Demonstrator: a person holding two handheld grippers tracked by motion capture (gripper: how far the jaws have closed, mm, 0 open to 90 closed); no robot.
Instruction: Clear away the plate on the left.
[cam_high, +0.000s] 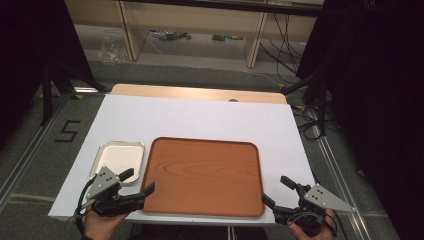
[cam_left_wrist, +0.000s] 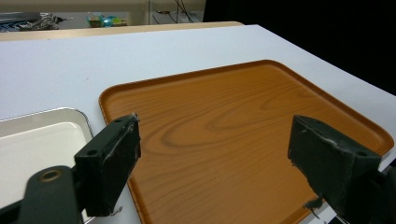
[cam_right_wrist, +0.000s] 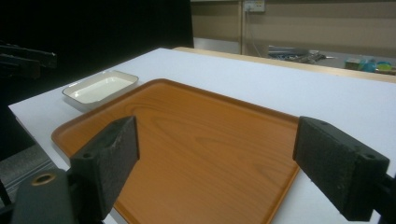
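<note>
High view shows us poised at the start, left gripper (cam_high: 137, 181) and right gripper (cam_high: 272, 189) fingers wide and empty, the wooden tray (cam_high: 202, 175) between them awaiting our grasp at its near corners.

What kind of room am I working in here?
Likely a lab or recording workspace, not a home: a white table on a floor with metal rails, loose cables behind, and dark curtains at the sides.
</note>
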